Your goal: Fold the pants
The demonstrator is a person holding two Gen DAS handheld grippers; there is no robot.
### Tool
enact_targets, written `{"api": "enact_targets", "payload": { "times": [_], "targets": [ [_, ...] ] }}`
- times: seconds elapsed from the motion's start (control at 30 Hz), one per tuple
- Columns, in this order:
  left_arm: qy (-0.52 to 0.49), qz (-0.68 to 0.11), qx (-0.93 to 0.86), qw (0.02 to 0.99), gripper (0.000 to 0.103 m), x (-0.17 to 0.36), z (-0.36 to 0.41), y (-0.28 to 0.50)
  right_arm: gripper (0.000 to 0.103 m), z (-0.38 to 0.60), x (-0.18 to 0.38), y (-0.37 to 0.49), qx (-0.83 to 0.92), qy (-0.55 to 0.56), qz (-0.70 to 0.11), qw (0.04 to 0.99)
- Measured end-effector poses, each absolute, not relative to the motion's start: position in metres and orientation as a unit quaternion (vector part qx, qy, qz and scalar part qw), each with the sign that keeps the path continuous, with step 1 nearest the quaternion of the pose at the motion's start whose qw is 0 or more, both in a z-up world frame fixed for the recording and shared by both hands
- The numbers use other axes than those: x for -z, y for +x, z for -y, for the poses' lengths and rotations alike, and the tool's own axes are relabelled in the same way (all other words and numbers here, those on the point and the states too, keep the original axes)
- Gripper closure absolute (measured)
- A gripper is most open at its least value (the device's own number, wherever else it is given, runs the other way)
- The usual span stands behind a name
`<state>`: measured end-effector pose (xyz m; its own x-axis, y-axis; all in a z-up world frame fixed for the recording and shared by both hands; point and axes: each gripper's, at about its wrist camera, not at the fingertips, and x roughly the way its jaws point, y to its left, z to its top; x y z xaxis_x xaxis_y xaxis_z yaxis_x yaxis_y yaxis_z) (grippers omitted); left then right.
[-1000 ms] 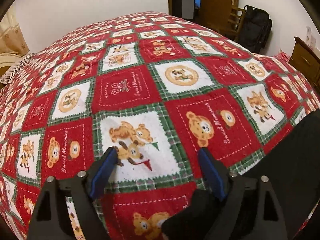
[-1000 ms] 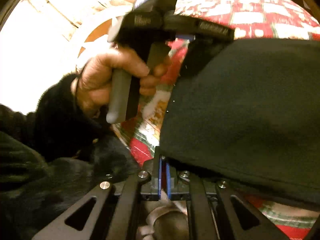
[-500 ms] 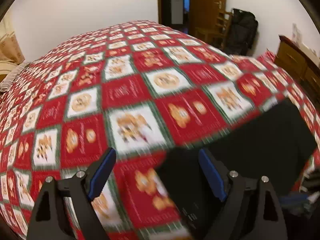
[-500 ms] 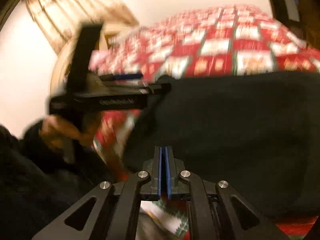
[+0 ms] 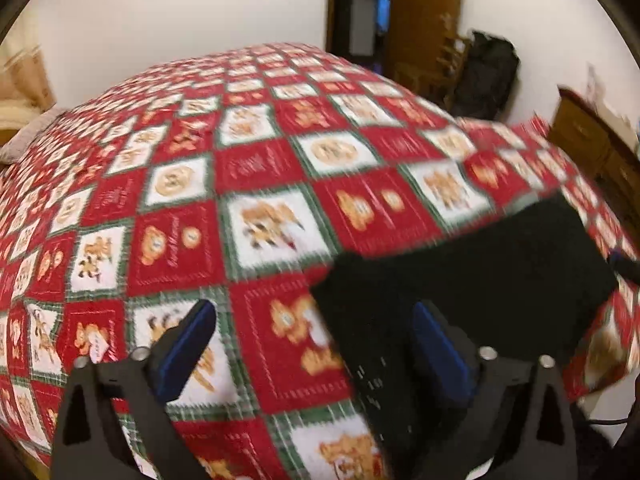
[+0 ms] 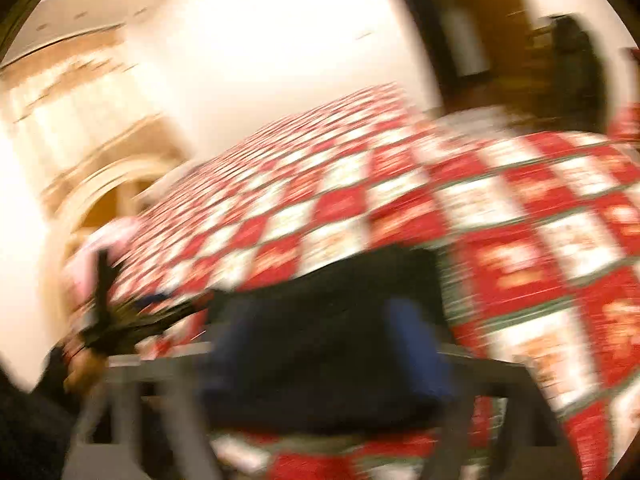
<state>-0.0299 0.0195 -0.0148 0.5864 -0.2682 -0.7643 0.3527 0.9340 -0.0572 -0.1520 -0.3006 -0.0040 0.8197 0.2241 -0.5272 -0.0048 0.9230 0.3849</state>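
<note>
The black pants (image 5: 472, 276) lie folded in a compact rectangle on the red teddy-bear quilt (image 5: 256, 184), near its front right edge. My left gripper (image 5: 312, 344) is open and empty, raised above the quilt; its right finger overlaps the pants' left edge in the view. In the blurred right wrist view the pants (image 6: 328, 304) lie just ahead of my right gripper (image 6: 324, 344), whose blue pads stand wide apart and hold nothing. The left gripper (image 6: 120, 320) shows at the left there.
The quilt (image 6: 500, 208) covers the whole bed. A wooden dresser (image 5: 592, 148) stands at the right, a black bag (image 5: 484, 76) and wooden chair by the open door at the back. A headboard (image 6: 108, 184) is at the left.
My right gripper has opened and let go of the pants edge, then pulled back. My left gripper has lifted and drawn away. The pants now lie flat and folded on the quilt.
</note>
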Motion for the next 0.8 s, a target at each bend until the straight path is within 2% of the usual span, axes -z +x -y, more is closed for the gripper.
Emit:
{"api": "enact_targets", "payload": {
  "times": [0.17,0.27,0.33,0.47,0.67,0.7,0.8],
  "targets": [
    [-0.014,-0.448,0.162,0.879,0.001,0.027,-0.026,-0.021,0.013,0.322,0.017,-0.143,-0.016,0.198,-0.294,0.935],
    [-0.038,-0.484,0.158,0.86,0.001,0.043,-0.02,-0.018,0.013,0.317,0.04,-0.129,-0.007,0.177,-0.321,0.93],
    [-0.039,-0.502,0.154,0.85,0.001,0.05,-0.012,-0.019,0.013,0.32,0.043,-0.126,-0.007,0.17,-0.332,0.928],
    [-0.016,-0.49,0.152,0.858,0.001,0.048,-0.001,-0.027,0.013,0.313,0.057,-0.121,0.0,0.156,-0.354,0.922],
    [-0.018,-0.495,0.143,0.857,0.001,0.048,0.0,-0.03,0.013,0.301,0.06,-0.123,0.012,0.12,-0.35,0.929],
    [-0.02,-0.495,0.142,0.857,0.001,0.045,-0.001,-0.032,0.014,0.299,0.061,-0.123,0.011,0.116,-0.352,0.929],
    [-0.012,-0.485,0.15,0.862,0.001,0.038,0.003,-0.036,0.025,0.294,0.061,-0.124,0.017,0.096,-0.355,0.93]
  ]
}}
